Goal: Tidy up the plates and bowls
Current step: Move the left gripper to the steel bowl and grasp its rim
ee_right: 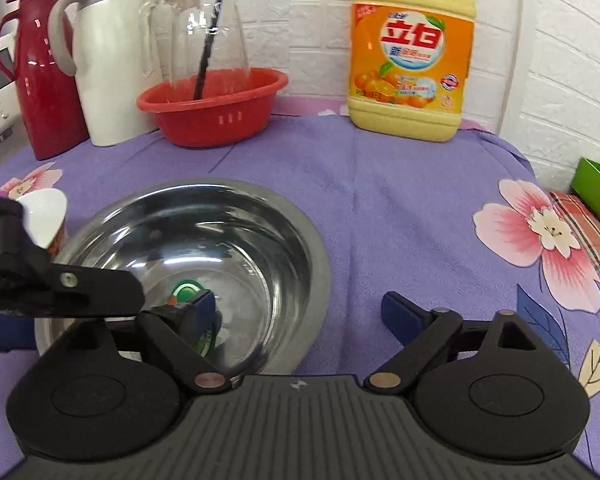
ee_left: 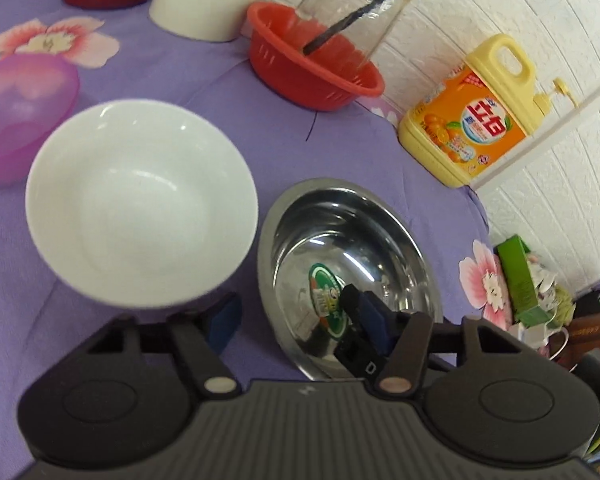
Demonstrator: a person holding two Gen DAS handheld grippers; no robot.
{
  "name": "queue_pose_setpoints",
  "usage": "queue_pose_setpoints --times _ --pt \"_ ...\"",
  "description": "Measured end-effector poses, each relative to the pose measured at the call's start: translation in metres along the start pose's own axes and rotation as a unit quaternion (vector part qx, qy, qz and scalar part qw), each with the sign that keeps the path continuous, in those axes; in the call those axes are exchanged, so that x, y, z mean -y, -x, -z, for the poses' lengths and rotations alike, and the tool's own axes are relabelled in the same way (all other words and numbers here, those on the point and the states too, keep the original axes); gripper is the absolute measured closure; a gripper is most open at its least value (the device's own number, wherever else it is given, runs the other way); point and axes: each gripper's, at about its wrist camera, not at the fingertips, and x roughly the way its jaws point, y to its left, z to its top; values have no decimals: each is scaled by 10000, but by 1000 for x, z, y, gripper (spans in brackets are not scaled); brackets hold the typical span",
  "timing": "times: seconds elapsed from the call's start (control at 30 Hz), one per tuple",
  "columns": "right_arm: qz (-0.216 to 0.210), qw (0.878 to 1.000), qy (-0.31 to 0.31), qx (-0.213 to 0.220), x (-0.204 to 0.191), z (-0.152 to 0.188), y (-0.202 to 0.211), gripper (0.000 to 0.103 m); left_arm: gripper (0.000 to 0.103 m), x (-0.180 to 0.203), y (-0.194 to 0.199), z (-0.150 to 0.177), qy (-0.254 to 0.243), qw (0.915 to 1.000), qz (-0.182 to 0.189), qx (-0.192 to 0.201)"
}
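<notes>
A steel bowl (ee_left: pixel 340 220) with a green sticker inside stands on the purple cloth, and a white bowl (ee_left: pixel 140 200) sits just left of it. My left gripper (ee_left: pixel 296 318) is open and straddles the steel bowl's near-left rim, one pad inside and one outside on the cloth. In the right wrist view my right gripper (ee_right: pixel 302 310) is open too, astride the steel bowl's (ee_right: pixel 220 232) near-right rim. The left gripper's black finger (ee_right: pixel 100 288) reaches in from the left. Part of the white bowl (ee_right: pixel 44 216) shows behind it.
A translucent pink bowl (ee_left: pixel 20 120) lies at the far left. At the back stand a red basket (ee_right: pixel 212 112) holding a glass pitcher (ee_right: pixel 204 24), a white flask (ee_right: pixel 108 60), a red flask (ee_right: pixel 40 80) and a yellow detergent bottle (ee_right: pixel 412 60). The table edge and a green box (ee_left: pixel 520 276) are at the right.
</notes>
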Motion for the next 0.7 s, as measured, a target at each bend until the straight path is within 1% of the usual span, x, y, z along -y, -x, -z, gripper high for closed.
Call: queue_pose_setpoints --times 0.03,0.07,0.1,0.13,0.17,0.2,0.23,0.3,0.37,0.43,0.57,0.7 --pt "-62 10000 40 -16 -2 -1 1 0 42 1 0 -1 -101 9999 -41 -2" --pt "-125 9998 124 -43 -6 -2 2 9 43 3 0 -2 -213 9997 -95 -12" --pt "-206 9996 187 -68 -10 -3 4 21 46 5 0 -2 -299 9995 -122 -39" --pt "-354 9991 193 -122 -12 -4 4 22 50 5 -1 -2 -354 9992 -157 -49" --pt "-388 9989 213 -153 -14 -4 5 25 53 5 0 -3 -409 9990 -176 -58" --pt "-461 9986 189 -192 -14 -5 5 26 59 4 0 -4 -461 9988 -151 -103" --pt "-668 9973 139 -268 -12 -6 7 25 61 3 0 -4 -503 9985 -182 -124" --pt "-758 9963 205 -361 -14 -6 9 25 68 1 1 -3 -574 9981 -144 -179" --pt "-725 9960 320 -401 -18 -6 9 24 69 3 3 -1 -685 9974 -158 -158" --pt "-783 9955 320 -426 -20 -6 10 22 69 3 7 0 -729 9971 -192 -133" --pt "-828 9952 323 -420 -23 -3 17 21 69 1 15 4 -778 9967 -126 -184" --pt "-688 9963 338 -391 -26 10 36 21 69 1 27 19 -936 9952 -18 -282"
